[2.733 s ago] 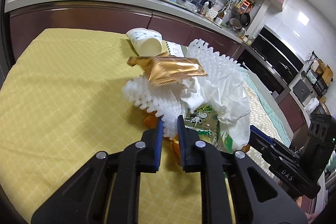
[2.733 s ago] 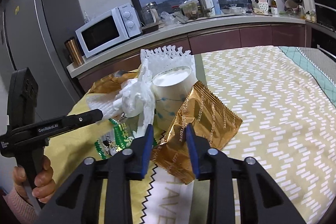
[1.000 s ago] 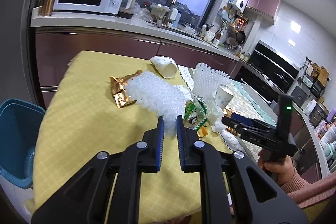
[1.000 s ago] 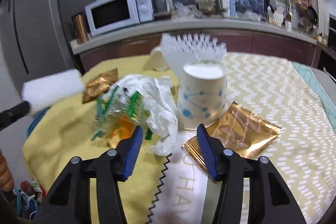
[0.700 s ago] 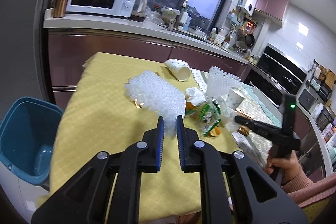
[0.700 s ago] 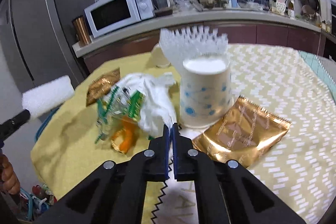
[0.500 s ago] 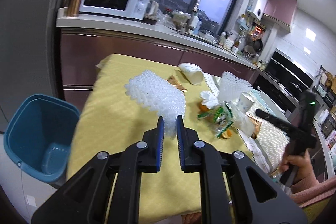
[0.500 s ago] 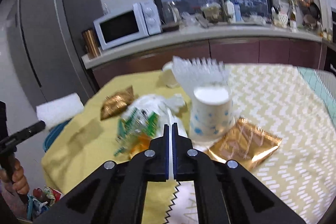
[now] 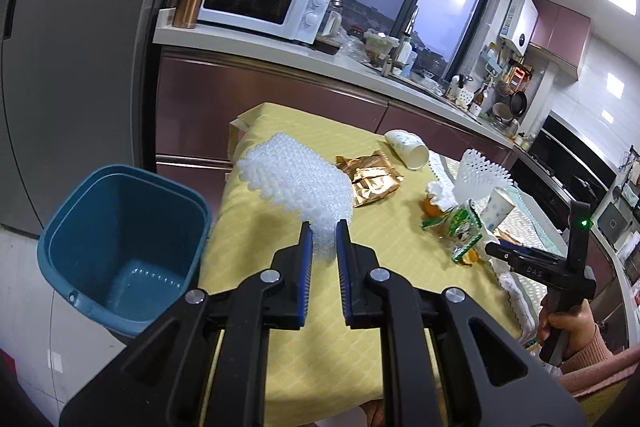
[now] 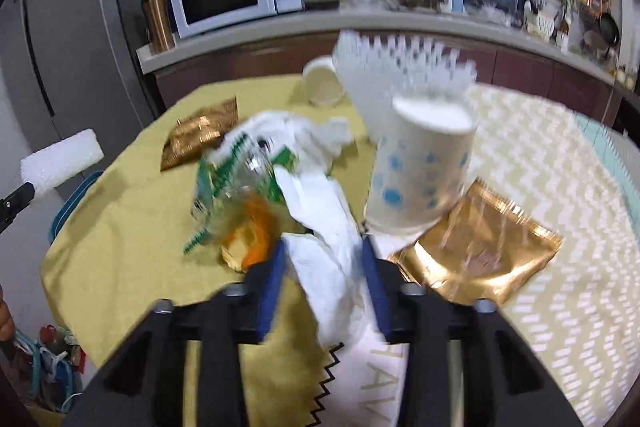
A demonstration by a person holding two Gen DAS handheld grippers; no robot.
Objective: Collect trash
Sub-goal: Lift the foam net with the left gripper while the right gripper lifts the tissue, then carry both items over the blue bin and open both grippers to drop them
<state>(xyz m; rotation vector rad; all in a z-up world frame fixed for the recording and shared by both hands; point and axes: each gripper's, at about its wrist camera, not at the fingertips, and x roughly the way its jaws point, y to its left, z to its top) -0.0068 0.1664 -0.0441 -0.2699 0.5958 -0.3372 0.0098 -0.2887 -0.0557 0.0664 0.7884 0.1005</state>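
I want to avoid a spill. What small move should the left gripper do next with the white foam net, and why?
Probably carry it a little further left, then open. The left gripper is shut on the white foam net, which hangs above the yellow table edge, not yet above the blue bin.

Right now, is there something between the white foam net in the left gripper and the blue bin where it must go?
Nothing visible blocks it. The foam net, pinched in the left gripper, hangs over the yellow table's edge, and the open blue bin stands on the floor just beside that edge.
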